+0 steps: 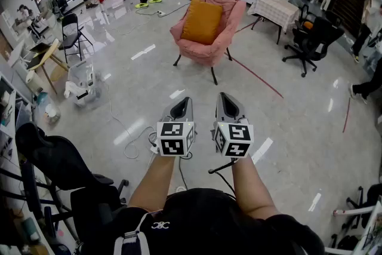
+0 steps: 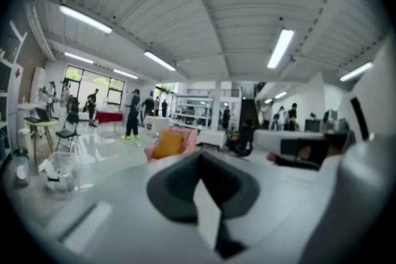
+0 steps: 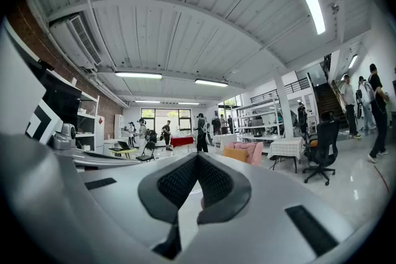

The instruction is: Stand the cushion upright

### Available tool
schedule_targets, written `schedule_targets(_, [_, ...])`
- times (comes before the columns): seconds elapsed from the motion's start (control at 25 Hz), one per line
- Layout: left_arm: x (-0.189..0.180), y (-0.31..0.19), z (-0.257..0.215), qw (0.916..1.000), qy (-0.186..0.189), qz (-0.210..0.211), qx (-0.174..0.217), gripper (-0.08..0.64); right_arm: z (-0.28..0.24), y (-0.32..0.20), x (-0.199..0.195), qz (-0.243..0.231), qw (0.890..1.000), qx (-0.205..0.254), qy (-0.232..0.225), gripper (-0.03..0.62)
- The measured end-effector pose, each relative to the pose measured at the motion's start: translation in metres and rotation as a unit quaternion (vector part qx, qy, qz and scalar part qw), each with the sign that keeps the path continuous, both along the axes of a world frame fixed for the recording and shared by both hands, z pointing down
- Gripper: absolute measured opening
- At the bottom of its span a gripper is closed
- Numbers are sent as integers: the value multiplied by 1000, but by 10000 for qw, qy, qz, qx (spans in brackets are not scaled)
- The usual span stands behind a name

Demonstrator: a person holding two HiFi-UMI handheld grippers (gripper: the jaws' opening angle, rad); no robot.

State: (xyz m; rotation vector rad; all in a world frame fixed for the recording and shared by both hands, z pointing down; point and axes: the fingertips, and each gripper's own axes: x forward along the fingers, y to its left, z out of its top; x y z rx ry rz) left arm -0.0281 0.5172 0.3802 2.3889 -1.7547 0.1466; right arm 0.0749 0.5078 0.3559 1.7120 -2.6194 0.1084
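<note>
An orange cushion (image 1: 202,21) leans against the back of a pink armchair (image 1: 222,45) across the floor, some way ahead of me. It shows small in the left gripper view (image 2: 168,144) and the right gripper view (image 3: 235,154). My left gripper (image 1: 184,101) and right gripper (image 1: 222,97) are held side by side in front of my body, pointing toward the chair and far short of it. Both have their jaws together with nothing between them, as the left gripper (image 2: 199,157) and right gripper (image 3: 198,159) show in their own views.
A black office chair (image 1: 311,39) and a checked-cloth table (image 1: 273,8) stand right of the armchair. A folding chair (image 1: 72,31) and a white device (image 1: 82,86) are at left. A cable (image 1: 128,135) and a red floor line (image 1: 256,76) cross the tiles. People stand at the back.
</note>
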Motion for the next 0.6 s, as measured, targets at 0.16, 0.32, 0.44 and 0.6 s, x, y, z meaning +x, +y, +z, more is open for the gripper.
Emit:
schedule_targets(0.16, [-4,1,0,10000,7,6,-17,-3,3,0,-5,14,10000,-50,-12,-8])
schedule_targets(0.32, [-11,-3,3,10000,62,43,-52,-3,8,-1,-14,36,10000,-80,42,-8])
schedule_targets(0.44, [-15,-5,5,9999,44,86,-69,-3,8,-2,-17,115,9998,-79,-153,-8])
schedule_targets(0.6, [-25,-7,9,9999,43,120,-87,-3,10,-3,-29,148,9995,-114,-239,-8])
